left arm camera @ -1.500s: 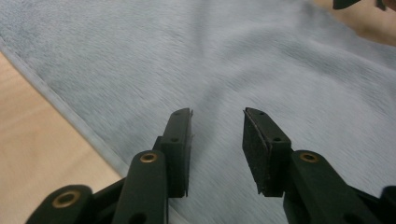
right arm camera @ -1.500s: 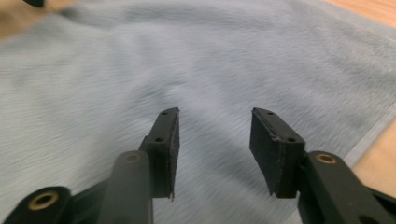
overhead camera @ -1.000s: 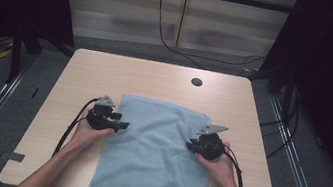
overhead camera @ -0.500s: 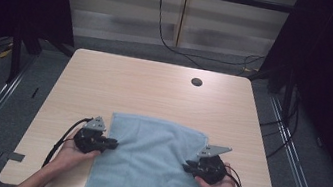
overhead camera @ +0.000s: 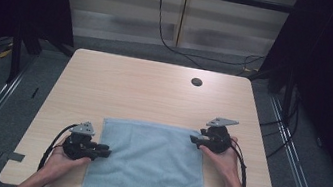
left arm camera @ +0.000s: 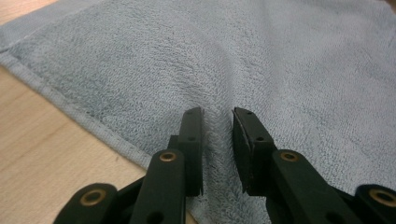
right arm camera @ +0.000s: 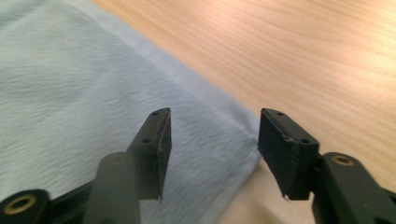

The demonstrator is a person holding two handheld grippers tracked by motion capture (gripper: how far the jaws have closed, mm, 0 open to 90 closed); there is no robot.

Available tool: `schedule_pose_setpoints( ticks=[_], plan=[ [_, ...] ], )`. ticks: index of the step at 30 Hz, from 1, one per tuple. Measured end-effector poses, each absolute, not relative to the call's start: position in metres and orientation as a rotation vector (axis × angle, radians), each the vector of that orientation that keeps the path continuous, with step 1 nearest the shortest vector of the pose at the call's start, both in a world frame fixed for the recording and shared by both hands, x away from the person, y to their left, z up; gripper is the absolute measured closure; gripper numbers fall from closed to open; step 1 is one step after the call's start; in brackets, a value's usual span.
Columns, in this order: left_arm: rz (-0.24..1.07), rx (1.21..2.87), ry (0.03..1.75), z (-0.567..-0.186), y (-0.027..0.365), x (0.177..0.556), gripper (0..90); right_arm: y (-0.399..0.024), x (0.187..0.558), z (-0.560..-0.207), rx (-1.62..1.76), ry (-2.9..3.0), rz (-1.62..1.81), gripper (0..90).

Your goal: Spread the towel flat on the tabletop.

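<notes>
A light blue towel lies flat on the wooden table, its near end hanging over the front edge. My left gripper rests at the towel's left edge. In the left gripper view its jaws stand a little apart over the towel; they have just been opening, and a soft crease runs up between them unpressed. My right gripper is at the towel's far right corner. Its jaws have just been opening and stand wide above that corner, gripping nothing.
A small round dark hole sits in the table near its far right. Bare wood stretches beyond the towel's far edge. Black frame posts stand beside the table, and cables run over the floor behind it.
The towel has slid toward the front edge along with both grippers. The right gripper then moved back away to the far right corner with wide jaws. The left jaws show a small gap.
</notes>
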State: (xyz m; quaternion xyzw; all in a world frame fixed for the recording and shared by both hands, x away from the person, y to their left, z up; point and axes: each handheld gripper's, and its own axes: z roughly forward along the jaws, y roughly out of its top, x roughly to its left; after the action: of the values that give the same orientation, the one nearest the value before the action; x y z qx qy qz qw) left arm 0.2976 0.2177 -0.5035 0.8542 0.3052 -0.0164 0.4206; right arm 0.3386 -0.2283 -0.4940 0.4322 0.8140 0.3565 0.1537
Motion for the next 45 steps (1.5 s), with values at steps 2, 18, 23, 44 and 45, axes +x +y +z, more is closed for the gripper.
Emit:
schedule_pose_setpoints(
  ticks=[2, 18, 23, 44, 45],
  plan=[
    [-0.039, 2.148, 0.755, -0.503, 0.218, 0.298, 73.2, -0.229, 0.342, -0.498, 1.234, 2.315, 1.005, 43.7],
    [0.204, 2.098, 0.866, -0.484, 0.204, 0.367, 43.4, -0.220, 0.337, -0.504, 1.170, 2.396, 1.053, 84.2],
    [0.242, 2.121, 0.936, -0.499, 0.201, 0.381, 39.2, -0.222, 0.337, -0.505, 1.188, 2.394, 1.073, 84.6],
    [0.184, 2.166, 0.801, -0.505, 0.203, 0.363, 74.4, -0.222, 0.337, -0.506, 1.212, 2.386, 1.087, 84.4],
    [0.169, 2.164, 0.801, -0.505, 0.203, 0.364, 77.3, -0.222, 0.336, -0.506, 1.216, 2.387, 1.086, 84.4]
  ],
)
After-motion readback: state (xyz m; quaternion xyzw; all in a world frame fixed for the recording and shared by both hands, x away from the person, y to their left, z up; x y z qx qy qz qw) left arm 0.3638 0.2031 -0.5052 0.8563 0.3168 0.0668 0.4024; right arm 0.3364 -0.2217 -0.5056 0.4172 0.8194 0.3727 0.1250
